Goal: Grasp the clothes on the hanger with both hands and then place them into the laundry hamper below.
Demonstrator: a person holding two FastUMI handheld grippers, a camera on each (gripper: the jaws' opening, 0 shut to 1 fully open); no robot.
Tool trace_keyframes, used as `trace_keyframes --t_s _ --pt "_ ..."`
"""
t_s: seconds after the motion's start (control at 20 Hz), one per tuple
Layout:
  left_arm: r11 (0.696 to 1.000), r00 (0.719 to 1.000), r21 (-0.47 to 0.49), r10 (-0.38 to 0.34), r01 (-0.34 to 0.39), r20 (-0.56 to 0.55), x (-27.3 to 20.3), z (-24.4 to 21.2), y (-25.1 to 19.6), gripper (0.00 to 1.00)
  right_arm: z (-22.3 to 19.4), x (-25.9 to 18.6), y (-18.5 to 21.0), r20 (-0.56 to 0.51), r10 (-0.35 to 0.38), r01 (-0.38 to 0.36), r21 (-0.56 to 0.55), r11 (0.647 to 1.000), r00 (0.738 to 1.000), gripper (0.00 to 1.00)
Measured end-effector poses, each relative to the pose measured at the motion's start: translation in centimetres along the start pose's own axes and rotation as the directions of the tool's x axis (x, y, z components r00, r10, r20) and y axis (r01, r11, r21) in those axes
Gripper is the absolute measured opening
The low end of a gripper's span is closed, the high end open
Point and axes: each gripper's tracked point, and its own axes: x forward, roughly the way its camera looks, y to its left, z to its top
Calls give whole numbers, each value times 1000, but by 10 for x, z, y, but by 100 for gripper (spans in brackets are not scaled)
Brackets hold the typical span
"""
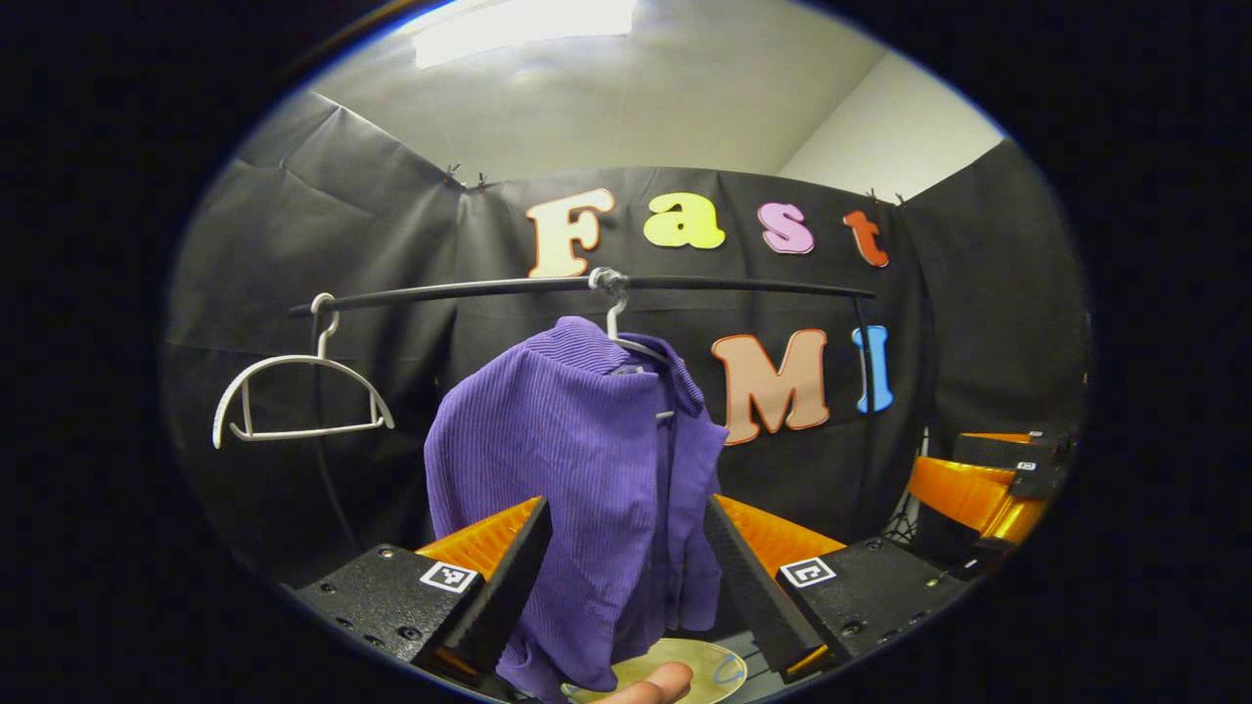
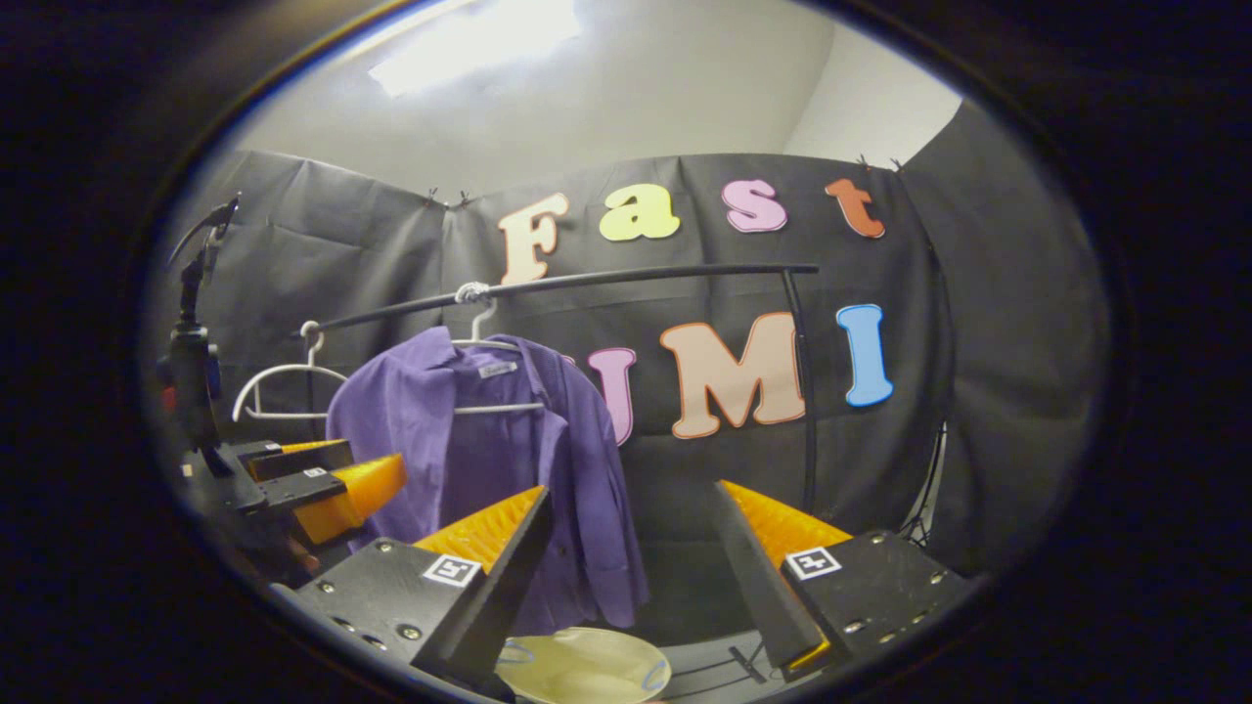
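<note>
Here, in the left gripper view, the purple shirt (image 1: 587, 469) hangs in the middle of the frame on a white hanger (image 1: 626, 337) hooked over a black rail (image 1: 469, 290) that runs across the upper half. The left tool (image 1: 626, 577) shows at the bottom centre with its two fingers spread wide; the shirt's lower part shows in the gap between them, and neither finger presses on the cloth as far as the view tells. A second white hanger (image 1: 293, 396), bare, hangs from the rail at the left of the frame. Below the shirt, at the bottom edge, sits the pale round laundry hamper (image 1: 714, 670), with a fingertip (image 1: 655, 684) showing in front of it. The right tool (image 1: 988, 479) appears at the right edge of this frame, well apart from the shirt.

In the right gripper view, the shirt hangs left of centre on its hanger, the bare hanger behind it at the far left. The right tool's fingers at the bottom centre stand wide apart and hold nothing; the shirt lies behind the left-hand finger. The hamper sits at the bottom centre, under the shirt's hem. The left tool shows at the left edge, just beside the shirt; whether it touches the cloth cannot be told.
</note>
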Motion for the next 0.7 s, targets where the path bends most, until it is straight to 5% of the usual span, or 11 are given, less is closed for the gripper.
trace_keyframes --t_s 0.1,0.35,0.7 --pt "998 998 5 55 -56 12 8 -3 5 98 -9 5 4 -3 26 -26 1 1000 1000 100" --pt "976 975 -9 220 -220 37 24 -12 32 96 -6 13 3 57 68 -65 -44 997 996 98" --pt "936 936 35 352 -351 -15 61 -44 49 97 -19 33 11 81 122 -114 -97 989 989 98"
